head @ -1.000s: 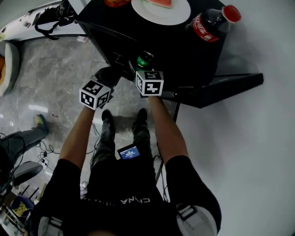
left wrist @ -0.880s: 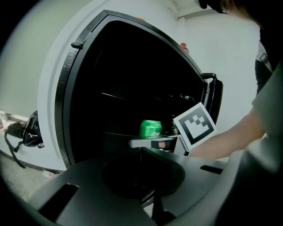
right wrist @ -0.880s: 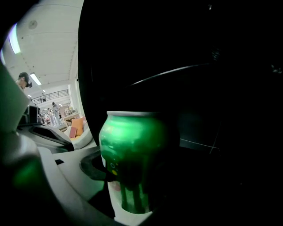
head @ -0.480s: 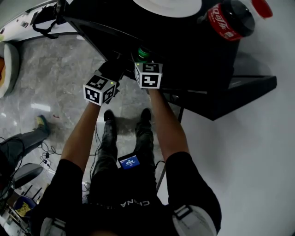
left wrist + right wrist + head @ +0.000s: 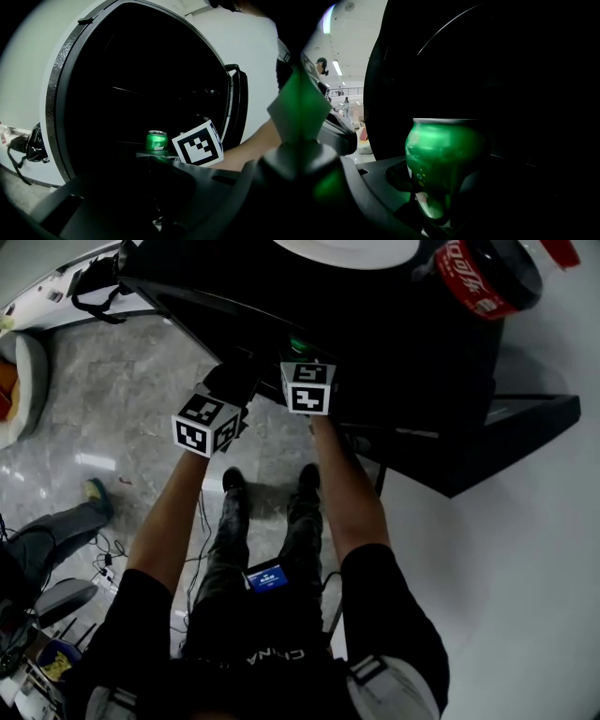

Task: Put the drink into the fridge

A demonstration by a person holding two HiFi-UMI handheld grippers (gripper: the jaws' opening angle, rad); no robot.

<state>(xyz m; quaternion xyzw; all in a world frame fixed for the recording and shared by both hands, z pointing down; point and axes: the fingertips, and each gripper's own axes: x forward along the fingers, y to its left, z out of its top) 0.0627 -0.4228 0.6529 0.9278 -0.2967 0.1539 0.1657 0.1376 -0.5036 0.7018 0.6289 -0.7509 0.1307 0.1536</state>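
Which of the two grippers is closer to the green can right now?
Right. The right gripper grips the green can between its jaws. The left gripper sits to the can's left, apart from it, jaws empty.

White script crosses the red label [image 5: 473, 292] of the bottle [image 5: 511, 259] at 1 o'clock in the head view, too cut off to read. White letters on the shirt [image 5: 272, 652] at 6 o'clock look like "CHNA". Print on the phone [image 5: 265, 577] screen is too small. The can [image 5: 440, 164] shows no readable print.
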